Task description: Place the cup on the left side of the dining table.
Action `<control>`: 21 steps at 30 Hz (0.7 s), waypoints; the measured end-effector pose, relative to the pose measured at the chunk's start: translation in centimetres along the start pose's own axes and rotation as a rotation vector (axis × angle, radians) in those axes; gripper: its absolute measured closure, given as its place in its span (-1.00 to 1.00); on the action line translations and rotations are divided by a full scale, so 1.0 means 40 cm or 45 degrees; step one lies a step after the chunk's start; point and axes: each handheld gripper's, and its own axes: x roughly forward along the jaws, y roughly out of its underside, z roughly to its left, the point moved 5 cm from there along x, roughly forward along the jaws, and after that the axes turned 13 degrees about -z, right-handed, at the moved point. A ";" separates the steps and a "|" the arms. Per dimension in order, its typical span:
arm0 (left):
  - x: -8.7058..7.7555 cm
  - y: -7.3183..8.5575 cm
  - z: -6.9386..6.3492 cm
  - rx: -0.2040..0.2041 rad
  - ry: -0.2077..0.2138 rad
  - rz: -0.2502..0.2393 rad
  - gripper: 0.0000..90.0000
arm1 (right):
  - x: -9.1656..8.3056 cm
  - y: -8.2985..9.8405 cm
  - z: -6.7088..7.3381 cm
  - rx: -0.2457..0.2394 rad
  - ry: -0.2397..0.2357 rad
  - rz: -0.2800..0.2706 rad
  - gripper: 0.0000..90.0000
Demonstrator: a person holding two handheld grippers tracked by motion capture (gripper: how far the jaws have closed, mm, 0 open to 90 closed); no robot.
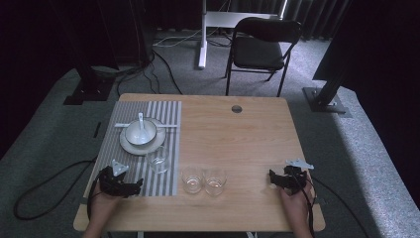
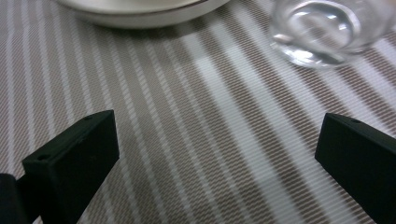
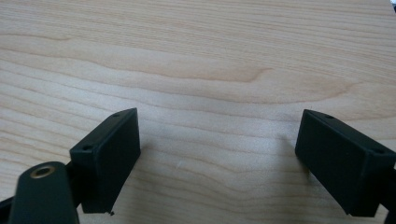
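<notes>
Glass tumbler point(image 1: 158, 159) on the striped mat point(image 1: 115, 163) near the counter's left edge: we are easing our spread left gripper point(image 1: 136, 187) squarely around it; right gripper point(image 1: 272, 177) spread, idle

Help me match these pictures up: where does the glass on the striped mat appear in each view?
High view: the glass stands on the striped mat, just below the plate.
Left gripper view: top right, ahead of the open left claw.
Right gripper view: not in it; bare table.
Shared landmark: the plate's rim.
</notes>
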 end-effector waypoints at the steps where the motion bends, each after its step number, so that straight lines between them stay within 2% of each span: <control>1: -0.003 0.006 0.006 -0.017 -0.015 -0.008 -1.00 | 0.000 0.000 0.000 0.000 0.000 0.000 -0.70; 3: -0.011 0.016 0.019 -0.034 -0.073 -0.035 -0.99 | 0.000 0.000 0.000 0.000 0.000 0.000 -0.70; 6: -0.023 0.029 0.041 -0.088 -0.082 -0.041 -0.99 | 0.000 0.000 0.000 0.000 0.000 0.000 -0.70; 13: -0.048 0.070 0.068 -0.114 -0.138 -0.040 -1.00 | 0.000 0.000 0.000 0.000 0.000 0.000 -0.70; 17: -0.065 0.078 0.074 -0.140 -0.105 -0.063 -1.00 | 0.000 0.000 0.000 0.000 0.000 0.000 -0.70; 21: -0.085 0.094 0.086 -0.136 -0.124 -0.070 -1.00 | 0.000 0.000 0.000 0.001 0.001 0.000 -0.70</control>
